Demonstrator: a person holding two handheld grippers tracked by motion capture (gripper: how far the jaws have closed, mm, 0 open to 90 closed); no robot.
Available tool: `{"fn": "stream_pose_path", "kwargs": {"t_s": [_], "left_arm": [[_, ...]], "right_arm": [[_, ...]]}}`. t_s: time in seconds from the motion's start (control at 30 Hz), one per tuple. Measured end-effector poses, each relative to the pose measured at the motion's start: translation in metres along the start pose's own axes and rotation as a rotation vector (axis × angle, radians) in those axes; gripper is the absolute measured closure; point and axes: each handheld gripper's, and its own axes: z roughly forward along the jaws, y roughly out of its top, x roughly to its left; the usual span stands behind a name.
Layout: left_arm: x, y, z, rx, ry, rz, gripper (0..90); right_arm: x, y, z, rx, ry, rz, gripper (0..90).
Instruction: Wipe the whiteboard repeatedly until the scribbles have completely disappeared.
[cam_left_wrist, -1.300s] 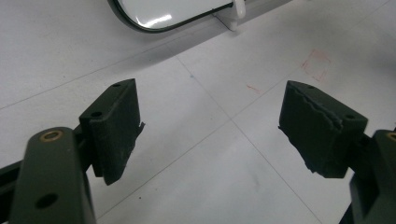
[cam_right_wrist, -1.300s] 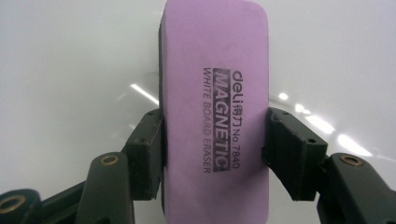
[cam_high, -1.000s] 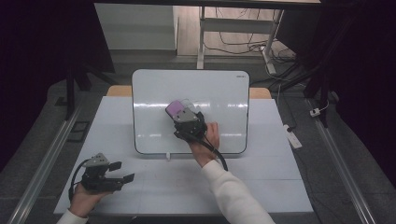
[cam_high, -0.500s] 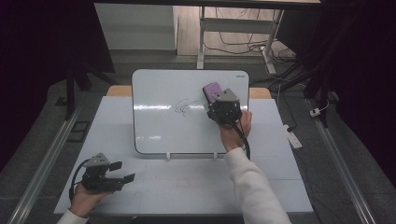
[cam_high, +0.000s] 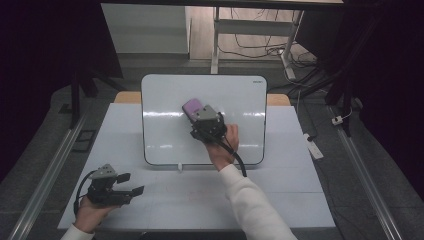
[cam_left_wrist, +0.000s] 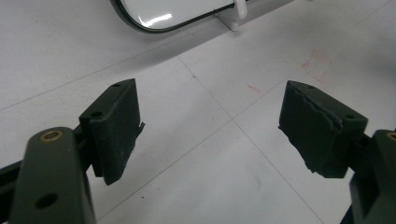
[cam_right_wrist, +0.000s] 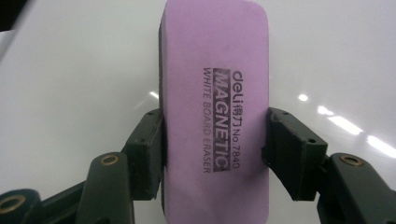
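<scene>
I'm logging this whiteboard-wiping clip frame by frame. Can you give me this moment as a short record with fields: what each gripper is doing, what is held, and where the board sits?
work in hand: wiping the whiteboard with an eraser
right gripper: over the middle of the board, fingers shut on the eraser's long sides
held thing: pink magnetic whiteboard eraser, printed label facing the right gripper view's camera
left gripper: near the table's front left corner, open, nothing between its fingers
board: lies on the white table, toward its far edge
board surface: looks clean around the eraser
</scene>
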Motion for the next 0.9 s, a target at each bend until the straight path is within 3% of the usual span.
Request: {"fn": "stream_pose_path", "kwargs": {"t_s": [0.1,0.17,0.23,0.27,0.33,0.63,0.7,0.9], "left_arm": [[0.0,0.0,-0.001,-0.003,0.001,0.001,21.5],[0.0,0.0,-0.001,-0.004,0.002,-0.001,21.5],[0.001,0.0,0.0,-0.003,0.003,-0.003,21.5],[0.001,0.0,0.0,-0.002,0.002,-0.003,21.5],[0.001,-0.001,-0.001,-0.001,0.001,-0.001,21.5],[0.001,0.0,-0.001,-0.001,0.001,0.001,21.5],[0.001,0.0,0.0,0.0,0.0,0.001,21.5],[0.001,0.0,-0.001,-0.002,0.003,0.0,21.6]], "right_arm": [[0.017,0.001,0.004,0.003,0.024,-0.051,40.8],[0.019,0.001,0.005,0.005,0.02,-0.059,40.8],[0.013,0.002,0.004,0.003,0.045,-0.023,40.8],[0.01,0.002,0.003,0.0,0.035,-0.016,40.9],[0.003,0.003,0.0,-0.003,-0.006,-0.025,40.8],[-0.046,0.004,-0.01,-0.011,-0.108,0.062,40.8],[-0.049,0.004,-0.01,-0.011,-0.102,0.072,40.8],[-0.044,0.006,-0.006,-0.011,-0.117,0.036,40.8]]}}
